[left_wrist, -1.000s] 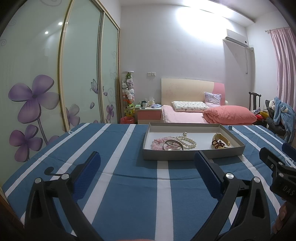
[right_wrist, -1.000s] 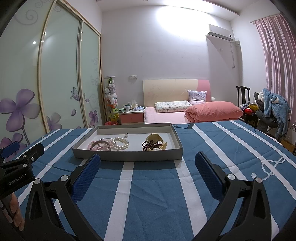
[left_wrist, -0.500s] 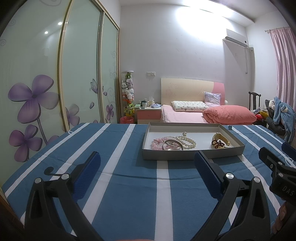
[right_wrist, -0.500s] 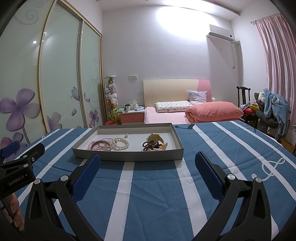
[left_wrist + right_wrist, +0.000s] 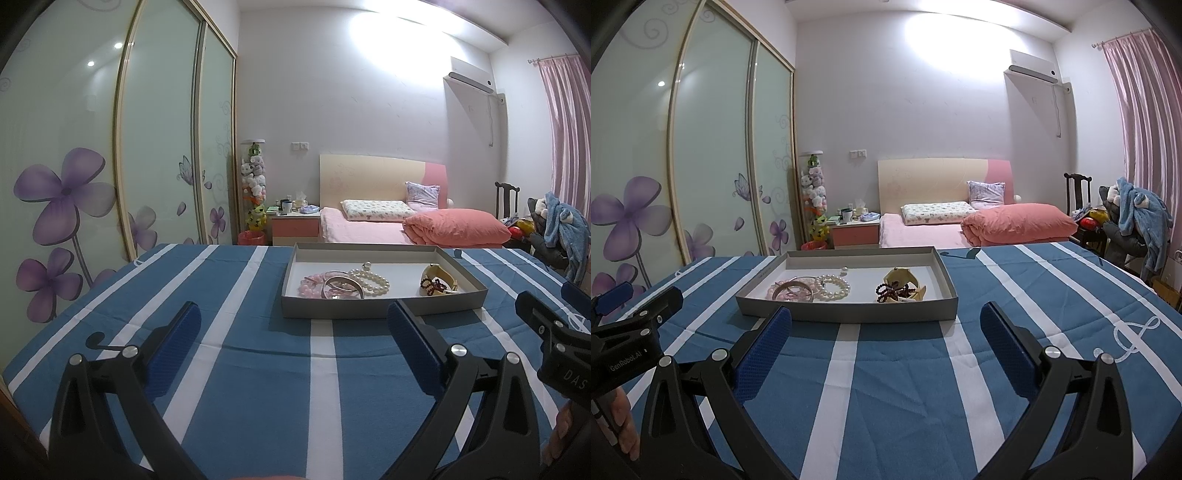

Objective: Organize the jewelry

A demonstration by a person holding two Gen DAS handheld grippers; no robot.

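Both the left tongs (image 5: 293, 345) and right tongs (image 5: 886, 345) gape wide and empty above the bench (image 5: 905, 387); the jewelry tray (image 5: 849, 316) sits at twelve o'clock.

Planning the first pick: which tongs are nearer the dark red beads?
Right. The beads lie at the tray's right end, just left of the right tongs' centre line; from the left tongs they sit far right.

Pink bed (image 5: 388, 230), floral wardrobe (image 5: 110, 184), nightstand (image 5: 855, 232)
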